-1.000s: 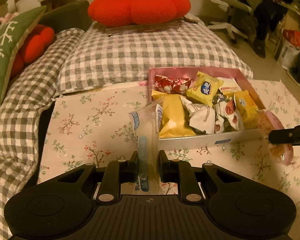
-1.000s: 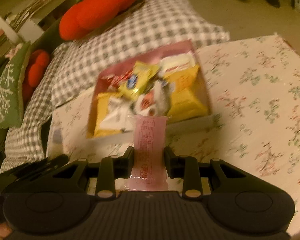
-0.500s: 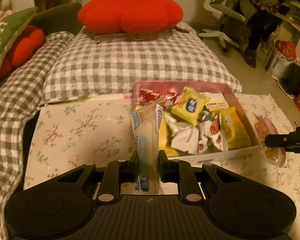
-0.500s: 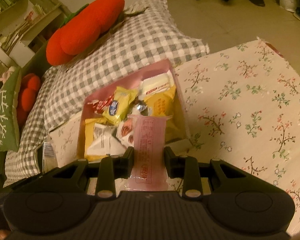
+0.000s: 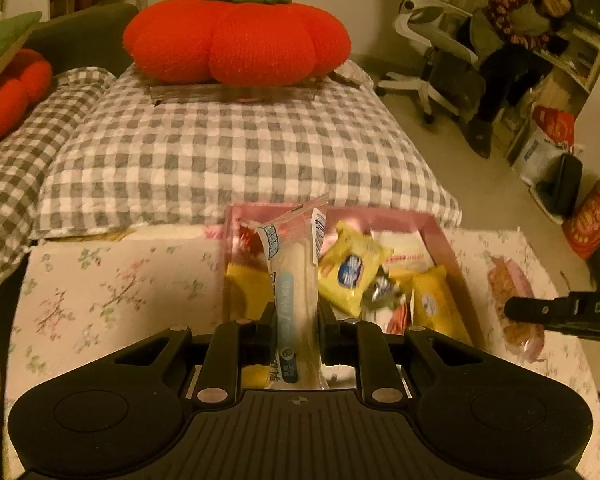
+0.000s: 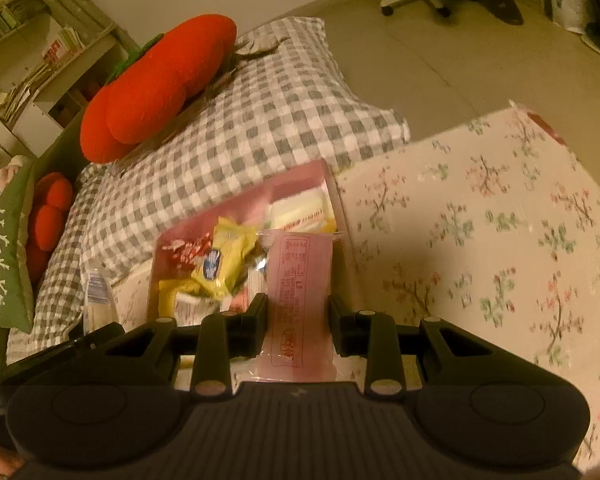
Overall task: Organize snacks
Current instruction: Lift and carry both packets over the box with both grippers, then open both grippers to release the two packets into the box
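Between your left gripper's (image 5: 297, 316) closed jaws stands a pale blue-labelled snack packet (image 5: 294, 280); your right gripper (image 6: 298, 312) clamps a pink packet (image 6: 300, 292). Beyond both, the pink box (image 5: 444, 236) of snacks sits on the floral cloth (image 6: 500, 220), against the checked pillow (image 5: 228, 152).

left gripper (image 5: 298, 316) | matte black, ribbed body, silver screws

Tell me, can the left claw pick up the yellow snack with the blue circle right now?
Probably not: the left claw is shut on a long pale snack stick, so it cannot grab the yellow snack in the pink box.
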`<state>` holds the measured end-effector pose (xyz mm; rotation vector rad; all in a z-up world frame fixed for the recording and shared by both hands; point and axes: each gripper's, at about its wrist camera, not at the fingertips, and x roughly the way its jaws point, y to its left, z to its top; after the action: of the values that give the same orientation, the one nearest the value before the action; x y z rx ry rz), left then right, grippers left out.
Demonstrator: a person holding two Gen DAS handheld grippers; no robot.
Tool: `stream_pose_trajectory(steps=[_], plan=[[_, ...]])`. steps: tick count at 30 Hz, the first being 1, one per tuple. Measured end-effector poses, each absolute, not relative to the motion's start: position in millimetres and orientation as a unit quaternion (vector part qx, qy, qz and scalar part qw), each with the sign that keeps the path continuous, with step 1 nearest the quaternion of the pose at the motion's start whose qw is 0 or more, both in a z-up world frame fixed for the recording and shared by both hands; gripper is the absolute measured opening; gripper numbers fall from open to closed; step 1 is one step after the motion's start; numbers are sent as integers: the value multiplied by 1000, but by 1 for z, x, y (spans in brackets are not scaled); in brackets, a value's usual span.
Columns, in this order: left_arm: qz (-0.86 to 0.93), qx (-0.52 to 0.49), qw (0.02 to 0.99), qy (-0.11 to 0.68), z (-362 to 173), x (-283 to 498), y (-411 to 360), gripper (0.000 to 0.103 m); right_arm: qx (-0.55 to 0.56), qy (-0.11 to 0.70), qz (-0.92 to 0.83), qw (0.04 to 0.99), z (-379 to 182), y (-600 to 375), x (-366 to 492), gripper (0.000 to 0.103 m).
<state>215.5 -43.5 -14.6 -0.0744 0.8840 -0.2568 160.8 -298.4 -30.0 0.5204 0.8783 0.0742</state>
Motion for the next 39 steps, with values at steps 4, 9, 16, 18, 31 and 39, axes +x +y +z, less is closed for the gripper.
stream_pose_trajectory(steps=[4,9,16,18,31,39], plan=[[-125,-30,898,421,-19,232,-50,17,238,418,45,875,-30,-290,180,29],[-123,-17,899,419,-29,247,-56,17,238,416,62,875,-32,-280,198,29],[-116,2,902,416,-46,264,-66,17,249,413,71,873,-43,-271,221,29],[-115,3,902,417,-49,268,-69,17,253,415,72,871,-47,-270,225,29],[-115,7,905,411,-58,282,-90,17,322,403,65,854,-63,-271,245,29],[-127,21,908,399,-57,279,-95,26,340,398,55,851,-66,-270,245,35]])
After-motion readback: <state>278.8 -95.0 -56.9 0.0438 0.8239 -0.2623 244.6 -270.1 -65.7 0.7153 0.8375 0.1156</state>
